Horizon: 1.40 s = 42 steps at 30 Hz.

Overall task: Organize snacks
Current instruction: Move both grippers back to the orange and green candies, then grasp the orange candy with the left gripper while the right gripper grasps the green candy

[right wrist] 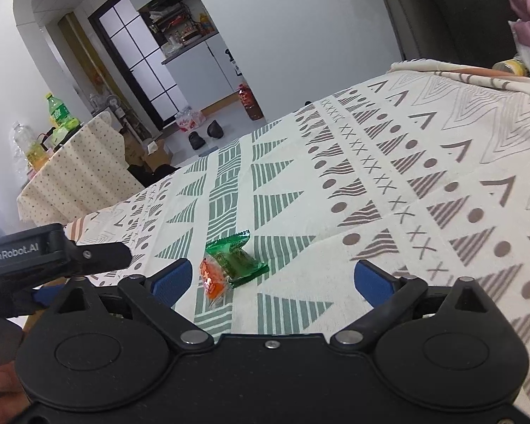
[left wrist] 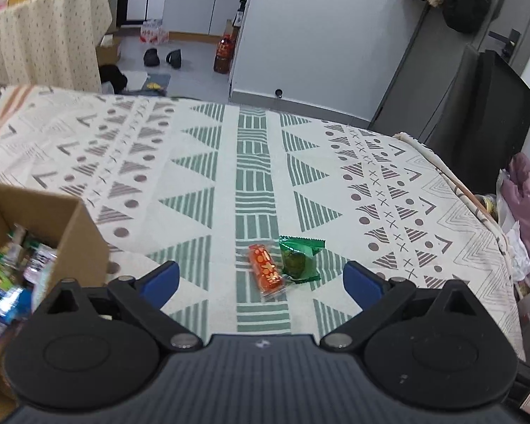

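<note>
- Right now both tongs hover low over the counter (left wrist: 194, 162), which wears a patterned cloth.
- left tongs (left wrist: 261, 279): blue pads spread wide, nothing between them.
- right tongs (right wrist: 270, 279): also wide apart, empty.
- orange snack packet (left wrist: 266, 272) and green snack packet (left wrist: 298, 259) lie touching, side by side on the cloth, just ahead of both tongs.
- cardboard box (left wrist: 77, 226) sits at left, stuffed with assorted snack packs.
- hand (right wrist: 3, 385) partly visible at the right view's lower-left edge.
</note>
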### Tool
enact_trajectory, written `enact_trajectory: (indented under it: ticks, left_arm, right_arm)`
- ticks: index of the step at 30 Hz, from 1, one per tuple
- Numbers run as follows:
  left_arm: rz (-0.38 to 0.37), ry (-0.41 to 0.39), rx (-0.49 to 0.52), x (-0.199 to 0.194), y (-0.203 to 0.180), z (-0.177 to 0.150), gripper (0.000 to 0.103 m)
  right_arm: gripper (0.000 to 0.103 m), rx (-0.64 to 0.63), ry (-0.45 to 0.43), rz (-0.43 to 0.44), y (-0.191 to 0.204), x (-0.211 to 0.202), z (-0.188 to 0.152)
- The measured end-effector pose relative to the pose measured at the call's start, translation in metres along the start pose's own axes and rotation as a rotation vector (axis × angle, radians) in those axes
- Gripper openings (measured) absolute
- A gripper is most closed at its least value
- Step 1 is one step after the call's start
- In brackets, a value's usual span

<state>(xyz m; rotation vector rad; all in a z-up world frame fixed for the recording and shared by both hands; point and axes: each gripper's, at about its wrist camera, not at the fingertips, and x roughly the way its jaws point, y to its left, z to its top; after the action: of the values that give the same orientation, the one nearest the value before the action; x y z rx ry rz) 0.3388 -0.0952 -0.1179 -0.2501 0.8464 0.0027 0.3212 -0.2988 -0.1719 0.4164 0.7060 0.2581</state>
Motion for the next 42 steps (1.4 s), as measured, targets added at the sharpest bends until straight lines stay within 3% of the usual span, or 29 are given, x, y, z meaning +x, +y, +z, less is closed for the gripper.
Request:
enact_trajectory:
  ticks: [4, 9, 15, 23, 25, 31, 42]
  left_arm:
    - [0.008, 0.005, -0.017, 0.018, -0.001, 0.002, 0.090]
    - [0.009, 0.039, -0.033, 0.043, -0.003, 0.003, 0.067]
    - [0.018, 0.082, -0.059, 0.073, -0.002, -0.002, 0.047]
    - [0.021, 0.091, -0.061, 0.102, -0.002, -0.006, 0.043]
    - [0.030, 0.101, -0.055, 0.109, -0.003, -0.006, 0.043]
    - [0.014, 0.137, -0.068, 0.122, 0.005, -0.012, 0.023]
    - [0.029, 0.119, -0.112, 0.113, 0.025, -0.009, 0.017]
  right_arm:
    - [0.094, 0.015, 0.003, 0.016, -0.006, 0.011, 0.003]
    - [0.089, 0.025, 0.012, 0.029, -0.012, 0.024, 0.005]
    - [0.082, -0.003, 0.030, 0.033, -0.012, 0.042, 0.008]
    - [0.067, -0.015, 0.072, 0.073, -0.011, 0.061, 0.005]
    - [0.066, -0.021, 0.076, 0.084, -0.011, 0.065, 0.005]
    - [0.064, -0.022, 0.086, 0.118, -0.007, 0.076, 0.007]
    - [0.064, -0.078, 0.099, 0.147, 0.009, 0.093, 0.004]
